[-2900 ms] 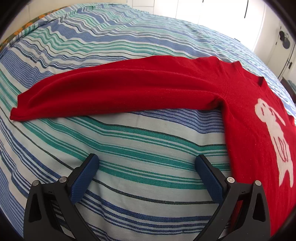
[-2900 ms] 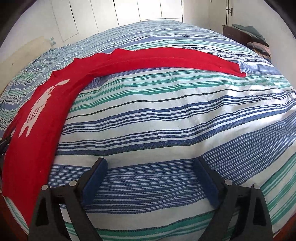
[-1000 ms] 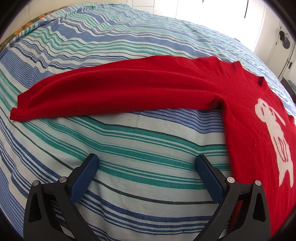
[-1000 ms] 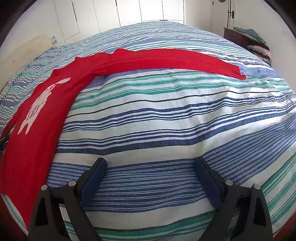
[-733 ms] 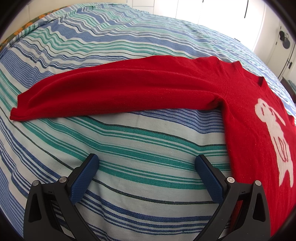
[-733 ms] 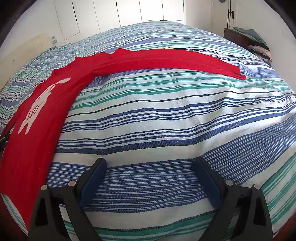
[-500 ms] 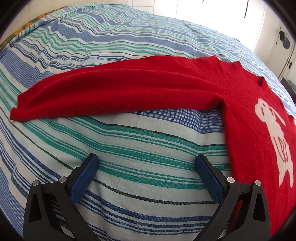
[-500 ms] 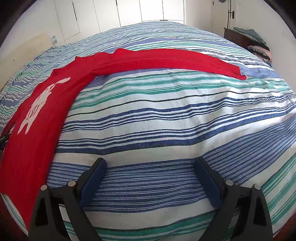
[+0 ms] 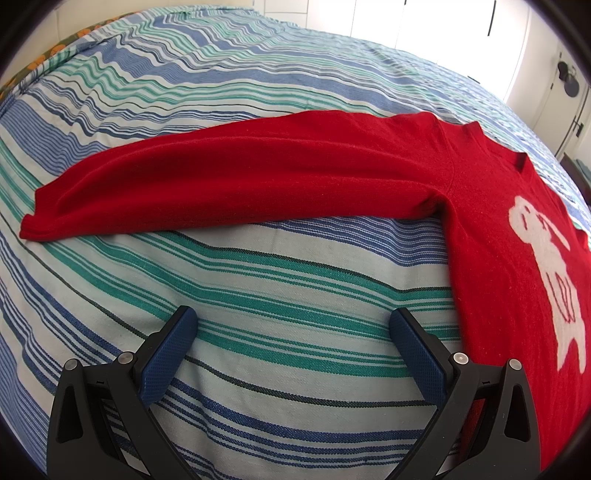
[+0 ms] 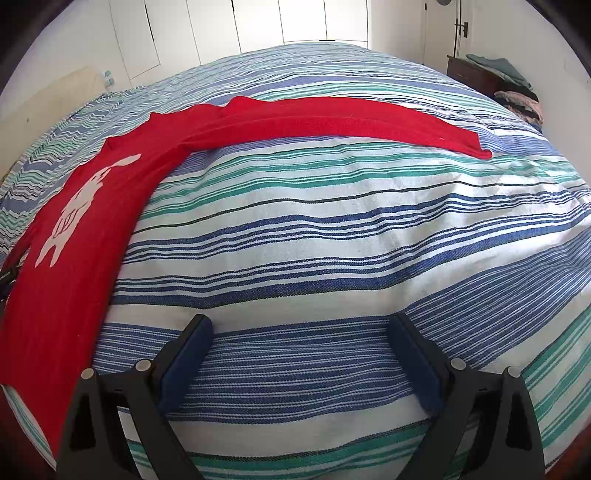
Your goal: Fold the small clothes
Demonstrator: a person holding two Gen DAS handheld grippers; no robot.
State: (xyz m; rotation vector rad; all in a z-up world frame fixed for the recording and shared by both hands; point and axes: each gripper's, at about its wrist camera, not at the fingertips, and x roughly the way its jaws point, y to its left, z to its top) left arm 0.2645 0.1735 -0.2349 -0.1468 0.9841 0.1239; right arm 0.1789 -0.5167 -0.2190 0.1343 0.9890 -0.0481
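A: Where is the red sweater (image 9: 491,258) relative to us?

B: It lies flat on the striped bed cover (image 9: 258,280), print up, both sleeves spread straight out from the body. The left gripper (image 9: 291,332) and right gripper (image 10: 301,343) sit short of the sweater, one on each side of its body, jaws wide and holding nothing.

A: How do we do the first fold well?

B: In our judgement, we take each cuff, the left sleeve (image 9: 236,181) and the right sleeve (image 10: 351,118), and carry it across the body without dragging the knit.

A: Surroundings?

B: Beyond the sweater: soft bedding, white cupboard doors (image 10: 258,26), clothes piled on a dark cabinet (image 10: 476,75).
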